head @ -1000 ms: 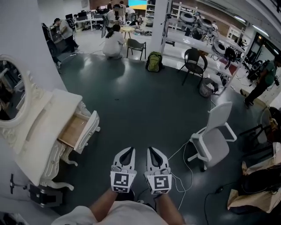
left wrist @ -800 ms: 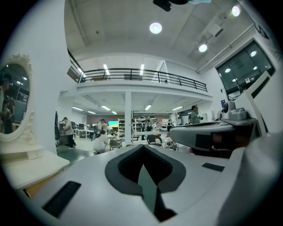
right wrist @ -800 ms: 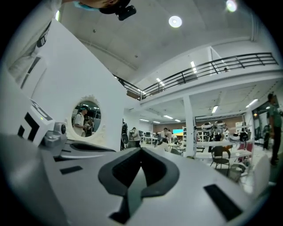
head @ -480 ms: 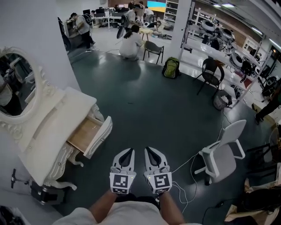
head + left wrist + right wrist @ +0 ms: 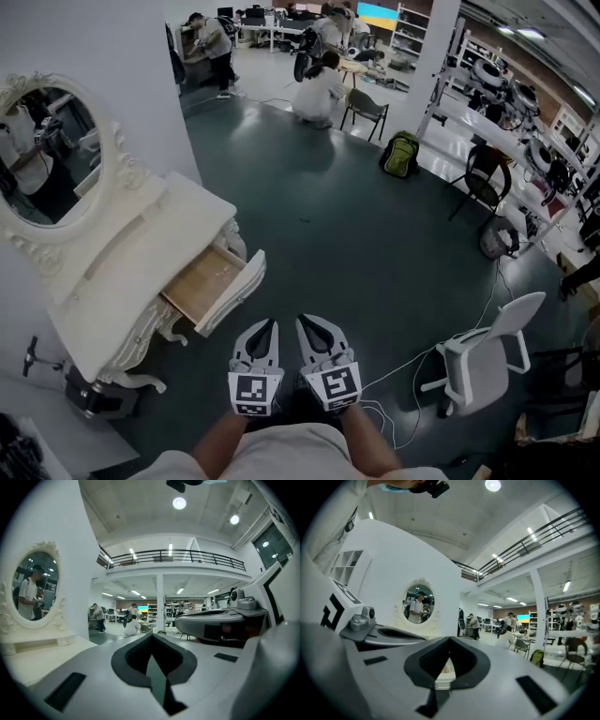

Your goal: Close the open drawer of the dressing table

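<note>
The white dressing table (image 5: 141, 244) with an oval mirror (image 5: 47, 155) stands against the wall at left. Its drawer (image 5: 217, 284) is pulled out, showing a bare wooden bottom, and its white front faces the floor space. Both grippers are held side by side low in the head view, just right of and below the drawer's front, apart from it. The left gripper (image 5: 269, 324) is shut and holds nothing. The right gripper (image 5: 305, 322) is shut and holds nothing too. In the right gripper view the drawer (image 5: 444, 673) shows through the gap in the jaws, under the mirror (image 5: 418, 603).
A white office chair (image 5: 483, 361) stands at right with cables (image 5: 412, 375) on the dark floor. A green backpack (image 5: 401, 155) and a chair (image 5: 367, 108) are farther back, near a crouching person (image 5: 319, 94). A dark object (image 5: 89, 398) lies by the table's legs.
The view has swung left: the dressing table and its open drawer now sit nearer the middle and closer to the grippers. Both grippers stay shut, side by side.
</note>
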Tool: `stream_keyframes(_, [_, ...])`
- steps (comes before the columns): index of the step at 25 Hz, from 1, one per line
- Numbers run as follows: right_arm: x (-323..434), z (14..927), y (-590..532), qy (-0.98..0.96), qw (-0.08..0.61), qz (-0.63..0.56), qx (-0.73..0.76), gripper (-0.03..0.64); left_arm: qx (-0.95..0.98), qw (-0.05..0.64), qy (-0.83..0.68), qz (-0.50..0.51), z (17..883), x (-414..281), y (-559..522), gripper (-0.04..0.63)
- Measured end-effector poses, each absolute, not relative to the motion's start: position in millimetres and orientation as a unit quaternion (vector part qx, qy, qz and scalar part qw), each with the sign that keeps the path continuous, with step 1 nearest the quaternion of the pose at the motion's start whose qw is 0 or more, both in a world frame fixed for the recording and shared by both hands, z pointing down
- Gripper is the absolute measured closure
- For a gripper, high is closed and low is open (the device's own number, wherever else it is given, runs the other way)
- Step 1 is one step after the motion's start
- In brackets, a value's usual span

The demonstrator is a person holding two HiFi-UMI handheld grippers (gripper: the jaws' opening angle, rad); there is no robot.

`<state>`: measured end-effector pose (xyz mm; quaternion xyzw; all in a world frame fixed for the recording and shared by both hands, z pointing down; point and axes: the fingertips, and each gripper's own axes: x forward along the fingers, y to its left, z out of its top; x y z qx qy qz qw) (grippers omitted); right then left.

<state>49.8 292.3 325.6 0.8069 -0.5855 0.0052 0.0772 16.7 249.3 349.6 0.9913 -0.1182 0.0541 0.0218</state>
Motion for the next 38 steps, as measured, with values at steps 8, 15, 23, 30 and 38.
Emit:
stream_keyframes(8, [83.5, 333.1, 216.3, -0.658, 0.074, 0.0, 0.749, 0.601, 0.978, 0.028, -0.195, 0.075, 366.2, 45.6, 183.6, 0.588])
stream_keyframes(15, [124.4, 331.4, 175.7, -0.702, 0.067, -0.007, 0.709, 0.601, 0.966, 0.026, -0.241, 0.089, 369.0, 90.5, 149.0, 0.588])
stream_keyframes(23, [137.9, 356.5, 163.1, -0.747, 0.063, 0.006, 0.662, 0.601, 0.944, 0.029, -0.31, 0.112, 387.9, 93.8, 140.4, 0.588])
stream_keyframes(30, [134.7, 382.0, 142.0, -0.768, 0.07, 0.027, 0.636, 0.601, 0.926, 0.052, -0.35, 0.134, 416.4, 76.0, 121.7, 0.588])
stream_keyframes(38, [123.0, 409.7, 115.0, -0.789, 0.079, 0.049, 0.608, 0.601, 0.91, 0.078, -0.381, 0.145, 443.8, 55.4, 95.8, 0.588])
